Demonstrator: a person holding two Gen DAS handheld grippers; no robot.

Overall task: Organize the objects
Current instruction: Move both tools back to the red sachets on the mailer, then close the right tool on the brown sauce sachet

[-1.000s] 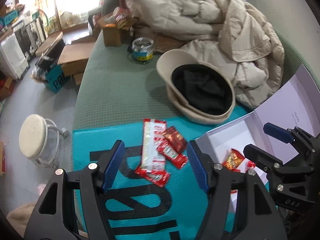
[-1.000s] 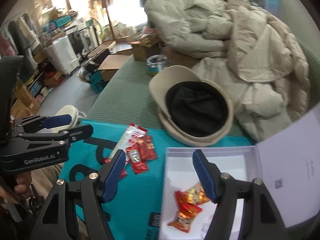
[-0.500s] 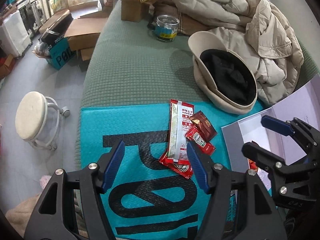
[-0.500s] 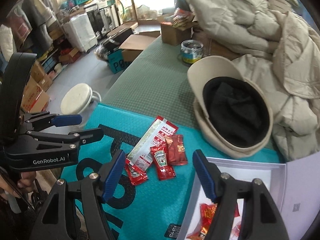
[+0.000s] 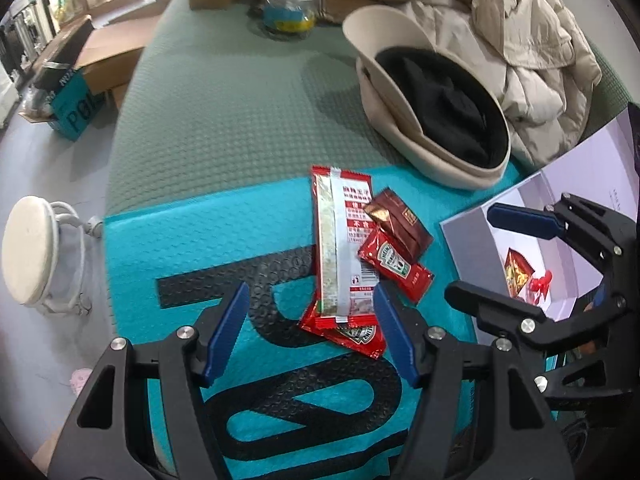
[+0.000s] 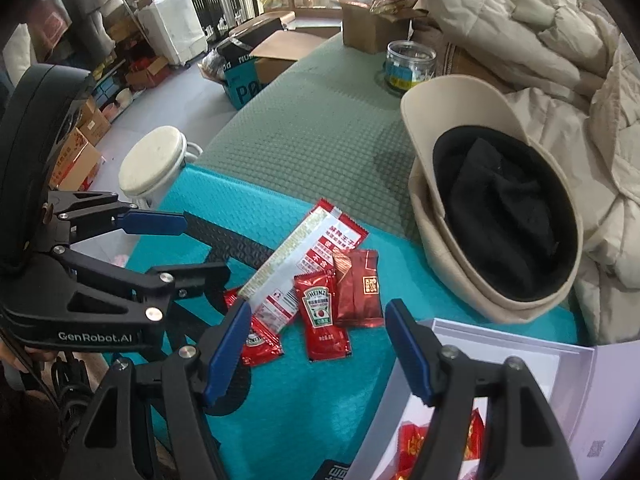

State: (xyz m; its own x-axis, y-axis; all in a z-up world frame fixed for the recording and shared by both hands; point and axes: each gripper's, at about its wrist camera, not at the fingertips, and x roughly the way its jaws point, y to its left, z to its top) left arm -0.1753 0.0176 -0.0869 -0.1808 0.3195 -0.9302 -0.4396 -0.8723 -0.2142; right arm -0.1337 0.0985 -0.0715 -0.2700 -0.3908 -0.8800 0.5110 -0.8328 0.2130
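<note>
Left wrist view: my left tool point(image 5: 312, 332) hangs agape over the sachet pile on the teal mailer point(image 5: 168, 240), its right finger beside the long sachet point(image 5: 340, 248). My right tool point(image 6: 316, 344), also agape, frames the Heinz ketchup packet point(image 6: 322, 312) beside the white box point(image 6: 520, 344).

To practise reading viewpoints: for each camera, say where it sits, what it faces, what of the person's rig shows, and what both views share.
Left wrist: on the left gripper, facing down at the sauce packets on the teal mailer; right gripper alongside.
Right wrist: on the right gripper, facing the same packets; left gripper beside it.
Shared: packets, mailer, beige hat, white box.
</note>
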